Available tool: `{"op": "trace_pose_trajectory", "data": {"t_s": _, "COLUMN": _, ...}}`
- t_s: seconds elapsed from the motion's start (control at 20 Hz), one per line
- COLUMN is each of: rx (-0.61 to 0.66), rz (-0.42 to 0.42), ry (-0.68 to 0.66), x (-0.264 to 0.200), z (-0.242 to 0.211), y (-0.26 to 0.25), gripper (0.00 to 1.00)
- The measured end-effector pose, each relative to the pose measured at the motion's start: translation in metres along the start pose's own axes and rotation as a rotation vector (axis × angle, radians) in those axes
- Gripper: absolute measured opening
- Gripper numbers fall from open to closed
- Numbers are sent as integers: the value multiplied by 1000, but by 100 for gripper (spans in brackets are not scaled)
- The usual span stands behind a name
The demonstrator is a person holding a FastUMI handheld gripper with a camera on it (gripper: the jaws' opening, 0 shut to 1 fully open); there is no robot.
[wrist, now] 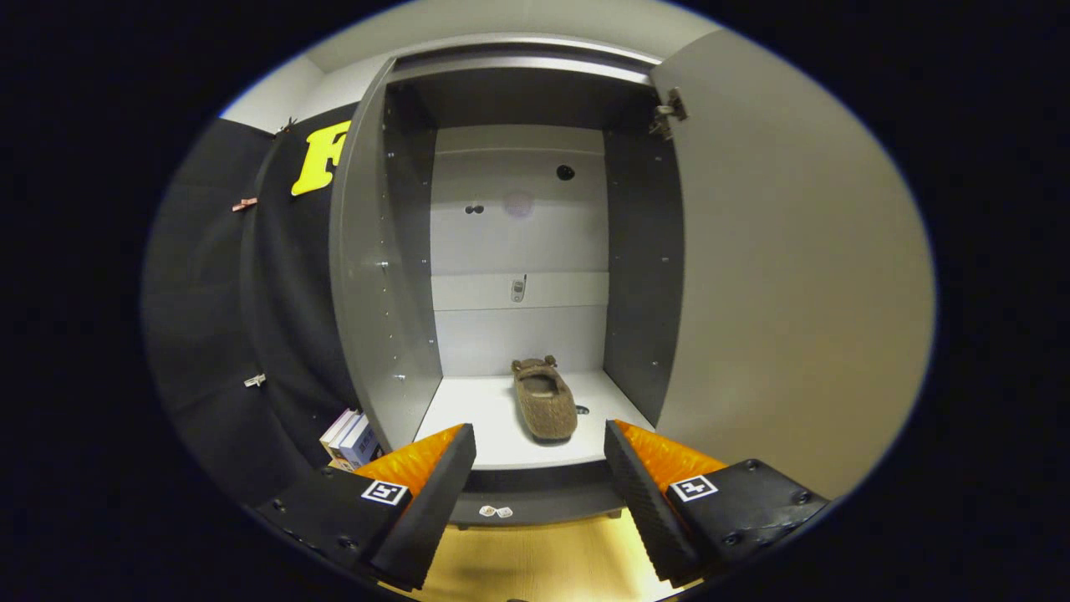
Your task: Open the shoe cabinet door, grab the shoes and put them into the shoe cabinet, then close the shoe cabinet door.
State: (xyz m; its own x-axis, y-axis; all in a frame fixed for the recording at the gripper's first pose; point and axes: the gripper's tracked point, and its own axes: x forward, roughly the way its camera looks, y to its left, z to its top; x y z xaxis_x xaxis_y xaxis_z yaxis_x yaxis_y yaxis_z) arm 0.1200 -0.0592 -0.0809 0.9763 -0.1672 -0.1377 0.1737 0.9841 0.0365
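**Shoe sits in the open cabinet, fingers spread and empty**

To the left, a few books (349, 438) stand on the floor against the shoe cabinet (380, 276). A brown fuzzy shoe (544, 403) lies on the pale bottom shelf (468, 422), toe toward the back panel. The gripper (540, 456) hangs before the shelf, fingers wide apart, holding nothing. On the right, the cabinet door (794, 284) stands swung open.
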Motion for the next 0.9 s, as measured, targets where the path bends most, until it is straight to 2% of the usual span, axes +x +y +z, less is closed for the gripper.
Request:
{"op": "trace_pose_trajectory", "data": {"t_s": 0.3, "rx": 46, "rz": -87, "ry": 4, "x": -80, "z": -20, "y": -45, "gripper": 98}}
{"op": "trace_pose_trajectory", "data": {"t_s": 0.65, "rx": 31, "rz": -236, "ry": -27, "x": -168, "z": -36, "y": -86, "gripper": 98}}
{"op": "trace_pose_trajectory", "data": {"t_s": 0.9, "rx": 66, "rz": -349, "ry": -19, "x": -217, "z": -44, "y": -128, "gripper": 98}}
